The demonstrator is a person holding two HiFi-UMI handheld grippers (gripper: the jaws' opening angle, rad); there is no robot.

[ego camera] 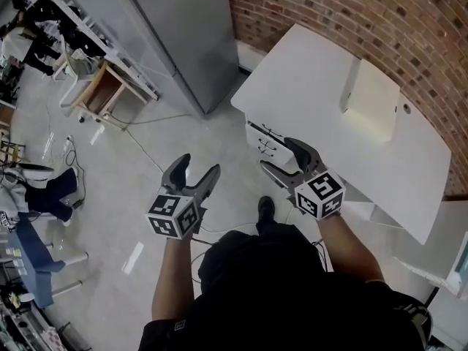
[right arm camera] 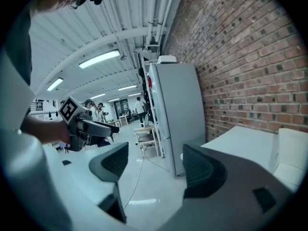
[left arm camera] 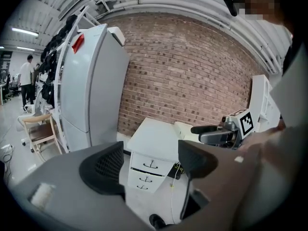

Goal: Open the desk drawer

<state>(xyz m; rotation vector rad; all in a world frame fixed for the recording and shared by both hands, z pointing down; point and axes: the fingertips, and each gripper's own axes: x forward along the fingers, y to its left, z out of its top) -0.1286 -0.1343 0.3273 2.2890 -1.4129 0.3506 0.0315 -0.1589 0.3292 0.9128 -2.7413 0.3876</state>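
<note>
A white desk (ego camera: 307,79) stands against the brick wall, with a drawer unit (ego camera: 265,141) of three shut drawers under its left end. In the left gripper view the drawer unit (left arm camera: 148,171) shows between the jaws, each drawer with a dark handle. My left gripper (ego camera: 199,165) hangs open over the floor, left of the drawers, holding nothing. My right gripper (ego camera: 276,153) is open just in front of the drawer unit, not touching it. Seen from their own cameras, the left gripper (left arm camera: 149,165) and the right gripper (right arm camera: 156,165) each have their jaws apart.
A tall grey cabinet (ego camera: 183,35) stands left of the desk. A wooden chair (ego camera: 102,93) sits further left. Cables (ego camera: 146,148) run across the floor. A white box (ego camera: 373,101) lies on the desk. My shoe (ego camera: 266,209) is near the drawers.
</note>
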